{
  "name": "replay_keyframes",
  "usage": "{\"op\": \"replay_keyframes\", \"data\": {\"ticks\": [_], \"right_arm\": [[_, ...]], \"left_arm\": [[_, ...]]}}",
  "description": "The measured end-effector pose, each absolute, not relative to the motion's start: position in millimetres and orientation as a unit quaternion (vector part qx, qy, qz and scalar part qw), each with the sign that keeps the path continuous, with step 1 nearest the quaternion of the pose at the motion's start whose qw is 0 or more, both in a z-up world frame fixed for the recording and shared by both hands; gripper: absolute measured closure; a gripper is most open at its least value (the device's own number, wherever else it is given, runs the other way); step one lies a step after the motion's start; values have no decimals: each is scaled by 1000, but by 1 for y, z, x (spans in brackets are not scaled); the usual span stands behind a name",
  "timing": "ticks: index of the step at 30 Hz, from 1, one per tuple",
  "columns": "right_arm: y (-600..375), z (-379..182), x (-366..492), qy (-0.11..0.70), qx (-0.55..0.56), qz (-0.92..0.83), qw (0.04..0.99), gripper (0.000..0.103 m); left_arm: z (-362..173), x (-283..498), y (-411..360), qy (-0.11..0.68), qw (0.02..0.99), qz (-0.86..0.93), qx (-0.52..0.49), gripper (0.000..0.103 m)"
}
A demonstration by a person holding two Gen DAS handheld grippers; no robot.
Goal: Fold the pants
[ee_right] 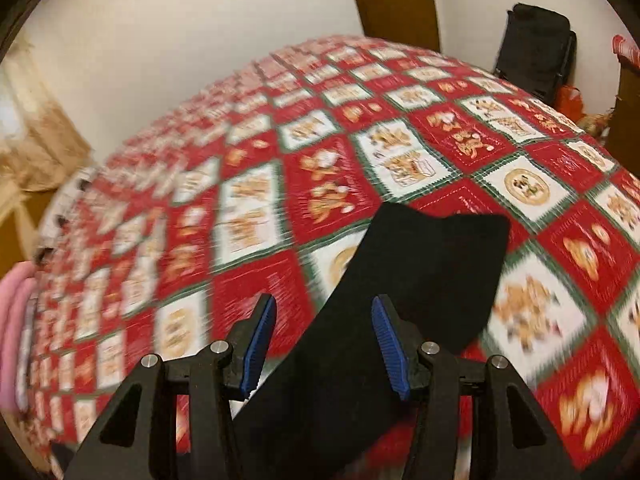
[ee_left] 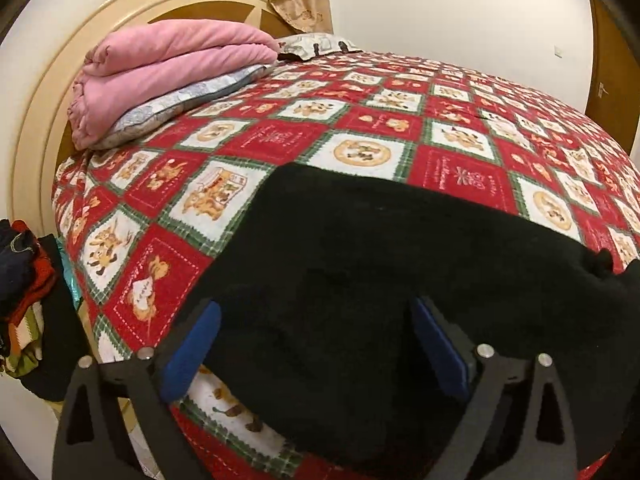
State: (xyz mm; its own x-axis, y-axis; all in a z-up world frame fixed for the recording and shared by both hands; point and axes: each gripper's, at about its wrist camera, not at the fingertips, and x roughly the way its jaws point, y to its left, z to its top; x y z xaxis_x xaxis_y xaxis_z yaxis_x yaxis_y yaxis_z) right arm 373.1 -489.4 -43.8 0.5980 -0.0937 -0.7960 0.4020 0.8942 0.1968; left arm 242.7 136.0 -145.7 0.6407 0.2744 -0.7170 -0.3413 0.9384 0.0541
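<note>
Black pants (ee_left: 360, 264) flat on quilt (ee_left: 280, 128), both hand-held grippers open above

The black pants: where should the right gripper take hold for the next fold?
Probably the far leg end of the black pants. That edge lies flat and free on the quilt, straight ahead of the open right gripper. Come from the near side, pinching the hem's corner.

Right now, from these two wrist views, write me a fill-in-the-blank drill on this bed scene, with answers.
1. The pants lying on the quilt are ____ in colour.
2. The folded blanket near the headboard is ____.
3. The pads on the left gripper are ____.
4. The left gripper's jaws stand ____.

Answers: black; pink; blue; open
</note>
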Motion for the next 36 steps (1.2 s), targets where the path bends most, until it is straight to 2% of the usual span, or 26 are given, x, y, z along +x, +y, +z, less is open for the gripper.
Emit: {"op": "replay_keyframes", "data": {"ticks": [6,10,12,13,14,20,27,31,36], "right_arm": [[-510,-86,424,494,137,-226,828,51],[-507,-94,432,498,109,-254,822,52],[-508,-92,431,502,111,-258,818,66],[-509,-91,429,503,114,-261,816,85],[-512,-89,425,504,121,-265,813,95],[-537,-46,370,443,248,-163,846,97],[-554,28,212,325,289,-116,893,97],[-579,16,125,285,331,-144,888,97],[-600,-40,52,276,389,-191,858,98]], "left_arm": [[-147,243,140,388,904,171,-55,0],[-147,244,140,390,904,170,-54,0],[-147,244,140,390,904,169,-55,0],[-147,244,141,390,904,168,-55,0],[-147,244,140,390,904,168,-56,0],[-146,245,141,398,901,164,-56,0],[-145,247,144,406,899,155,-58,0],[-145,248,144,407,899,152,-58,0],[-145,249,144,409,898,153,-58,0]]}}
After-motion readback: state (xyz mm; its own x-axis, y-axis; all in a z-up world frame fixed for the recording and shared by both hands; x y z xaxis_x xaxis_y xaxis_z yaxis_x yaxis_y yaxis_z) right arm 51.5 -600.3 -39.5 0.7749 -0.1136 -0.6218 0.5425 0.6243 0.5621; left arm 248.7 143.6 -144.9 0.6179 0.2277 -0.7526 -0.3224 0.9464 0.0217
